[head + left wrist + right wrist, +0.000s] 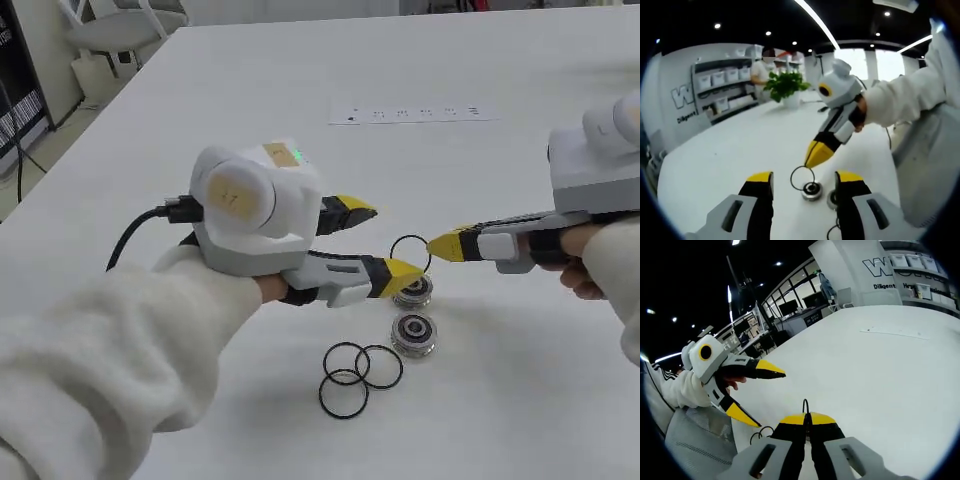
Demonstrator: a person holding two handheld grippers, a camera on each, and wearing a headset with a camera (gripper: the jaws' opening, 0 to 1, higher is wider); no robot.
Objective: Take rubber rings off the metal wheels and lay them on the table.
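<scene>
My right gripper (pixel 437 245) comes in from the right and is shut on a thin black rubber ring (pixel 410 253), which it holds upright just above a metal wheel (pixel 414 291). A second wheel (pixel 413 334) lies nearer to me. My left gripper (pixel 390 241) is open, and its yellow tips flank the ring and the far wheel. In the left gripper view the ring (pixel 802 177) hangs from the right gripper (pixel 809 164) down to the wheel (pixel 811 191); whether they touch is unclear. In the right gripper view the ring (pixel 805 405) shows edge-on between my shut jaws.
Three loose rubber rings (pixel 350 375) lie overlapping on the white table (pixel 200 120), in front of the wheels. A printed paper strip (pixel 410 113) lies farther back. A chair (pixel 115 28) stands beyond the table's far left corner. A potted plant (pixel 785 86) stands at the table's far end.
</scene>
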